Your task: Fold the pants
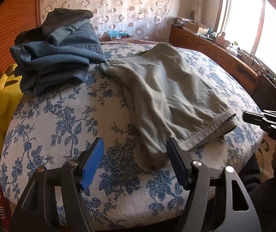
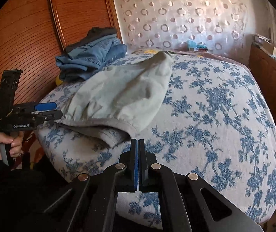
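Grey-green pants [image 1: 168, 94] lie spread on the floral bed cover [image 1: 60, 125], waistband near the front edge; they also show in the right wrist view [image 2: 122, 94]. My left gripper [image 1: 135, 145] is open, its blue pads just in front of the pants' near corner, holding nothing. It also shows in the right wrist view [image 2: 54, 109] at the pants' left edge. My right gripper [image 2: 138, 141] is shut and empty, just in front of the waistband [image 2: 107, 133]. It shows at the right edge of the left wrist view [image 1: 246, 116].
A stack of folded blue jeans and dark clothes [image 1: 58, 52] sits at the bed's far left. A yellow plush [image 1: 4, 100] lies beside it. A wooden wardrobe [image 2: 31, 29] stands left; a cluttered wooden cabinet [image 1: 224, 54] runs under the window at right.
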Demonstrator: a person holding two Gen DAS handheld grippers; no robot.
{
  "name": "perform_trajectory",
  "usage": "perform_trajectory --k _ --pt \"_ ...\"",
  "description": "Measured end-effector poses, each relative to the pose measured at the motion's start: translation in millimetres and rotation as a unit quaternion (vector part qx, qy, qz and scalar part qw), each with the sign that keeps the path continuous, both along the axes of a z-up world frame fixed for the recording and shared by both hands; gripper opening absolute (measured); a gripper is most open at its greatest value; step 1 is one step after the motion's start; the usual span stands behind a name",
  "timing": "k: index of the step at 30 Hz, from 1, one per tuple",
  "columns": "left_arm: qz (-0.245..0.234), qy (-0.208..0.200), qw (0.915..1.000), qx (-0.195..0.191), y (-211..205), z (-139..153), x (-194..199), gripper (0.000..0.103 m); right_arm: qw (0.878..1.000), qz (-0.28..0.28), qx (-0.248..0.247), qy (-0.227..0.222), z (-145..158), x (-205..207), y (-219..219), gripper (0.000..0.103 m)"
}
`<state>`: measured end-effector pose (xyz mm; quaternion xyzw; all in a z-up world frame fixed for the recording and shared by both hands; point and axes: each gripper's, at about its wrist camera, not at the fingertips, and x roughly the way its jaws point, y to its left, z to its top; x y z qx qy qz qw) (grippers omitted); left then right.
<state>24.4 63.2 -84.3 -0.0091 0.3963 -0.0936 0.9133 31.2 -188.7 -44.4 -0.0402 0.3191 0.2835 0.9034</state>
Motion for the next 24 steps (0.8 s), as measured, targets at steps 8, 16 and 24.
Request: perform_trajectory --k 8,16,24 --pt "-0.007 0.0 1.0 -0.006 -4.5 3.1 2.1 0.068 1.0 0.004 -0.023 0.005 -9.2 13.4 21.3 0.023" --pt "-0.006 0.002 0.9999 -0.012 -5.1 1.4 7.4 0.079 1.0 -0.005 -0.021 -0.006 -6.0 17.8 26.8 0.023" --pt "0.004 0.009 0.9999 0.002 -4.9 -4.7 10.5 0.079 1.0 0.019 -0.001 -0.01 -0.8 4.1 20.0 0.002"
